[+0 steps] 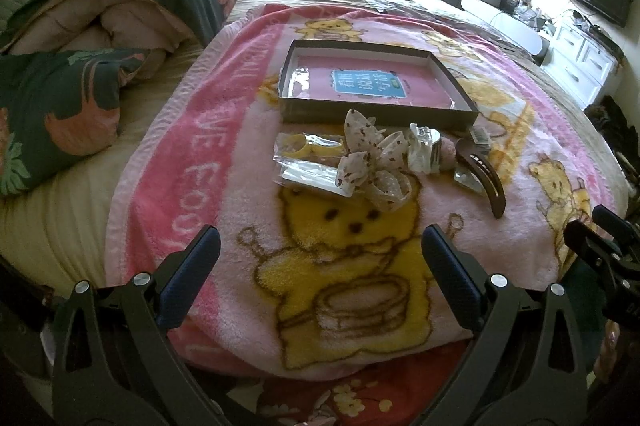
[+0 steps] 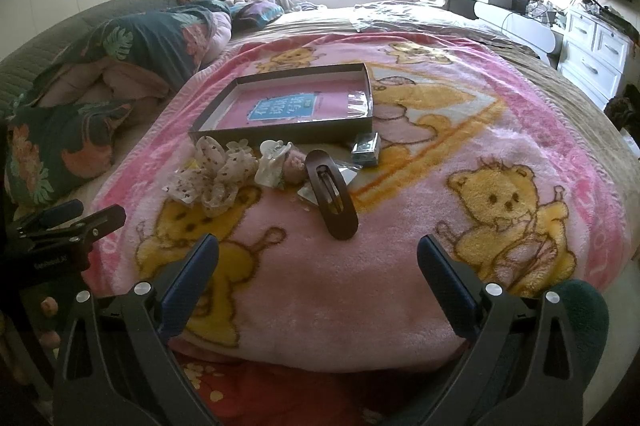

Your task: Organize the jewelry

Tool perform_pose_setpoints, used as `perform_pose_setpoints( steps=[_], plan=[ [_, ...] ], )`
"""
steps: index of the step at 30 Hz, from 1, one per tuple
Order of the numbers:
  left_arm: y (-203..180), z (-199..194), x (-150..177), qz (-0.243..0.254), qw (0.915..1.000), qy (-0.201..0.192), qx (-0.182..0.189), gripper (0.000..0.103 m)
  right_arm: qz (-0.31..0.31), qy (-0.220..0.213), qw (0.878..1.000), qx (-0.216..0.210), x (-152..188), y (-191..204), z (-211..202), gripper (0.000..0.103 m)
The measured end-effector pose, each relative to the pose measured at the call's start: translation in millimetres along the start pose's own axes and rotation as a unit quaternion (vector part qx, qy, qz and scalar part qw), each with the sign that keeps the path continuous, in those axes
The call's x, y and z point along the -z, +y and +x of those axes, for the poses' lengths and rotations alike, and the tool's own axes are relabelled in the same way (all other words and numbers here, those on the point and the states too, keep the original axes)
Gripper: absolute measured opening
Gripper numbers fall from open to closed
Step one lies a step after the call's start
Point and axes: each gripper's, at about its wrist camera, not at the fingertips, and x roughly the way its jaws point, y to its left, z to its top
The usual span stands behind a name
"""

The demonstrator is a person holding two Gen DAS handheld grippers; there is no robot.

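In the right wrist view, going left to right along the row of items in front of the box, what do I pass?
Spotted fabric bow → clear hair claw → brown hair clip → small dark packet. The shallow box lies just behind them on the pink bear blanket.

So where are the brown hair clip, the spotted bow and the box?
brown hair clip (image 2: 332, 197), right wrist view, on its middle.
spotted bow (image 1: 374, 161), left wrist view, on its centre knot.
box (image 1: 376, 113), left wrist view, on its near wall.
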Motion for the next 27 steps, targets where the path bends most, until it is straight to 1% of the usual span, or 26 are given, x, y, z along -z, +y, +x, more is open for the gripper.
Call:
perform_pose_setpoints(
  steps=[2, 3, 9, 13, 22, 23, 27],
  plan=[
    [-0.6, -2.0, -1.4, 0.000, 1.0000, -0.001, 0.000, 0.094, 0.000, 0.000, 1.000, 0.000, 0.4, -0.4, 0.0, 0.099],
    [1.7, 6.2, 4.4, -0.002, 1.0000, 0.000, -0.001, 0.094, 0.000, -0.001, 1.000, 0.001, 0.3, 0.1, -0.4, 0.099],
    [1.2, -0.3, 1.5, -0.002, 1.0000, -0.002, 0.002, 0.094, 0.000, -0.001, 1.000, 0.000, 0.2, 0.4, -0.7, 0.099],
    [-0.5, 3.7, 5.0, 0.000, 1.0000, -0.003, 0.000, 0.094, 0.001, -0.002, 1.000, -0.001, 0.4, 0.6, -0.7, 0.099],
    [-4.4, -4.8, -3.1, -0.003, 1.0000, -0.006, 0.003, 0.094, 0.000, -0.002, 1.000, -0.001, -0.9, 1.8, -1.6, 0.099],
    [-3.5, 2.5, 3.6, 0.001, 1.0000, -0.005, 0.003, 0.094, 0.000, -0.002, 1.000, -0.001, -0.9, 2.1, -1.5, 0.099],
    [-5.5, 2.0, 1.3, 0.002, 1.0000, -0.003, 0.004, 0.094, -0.001, -0.002, 1.000, -0.001, -1.1, 2.1, -1.5, 0.099]
  ],
)
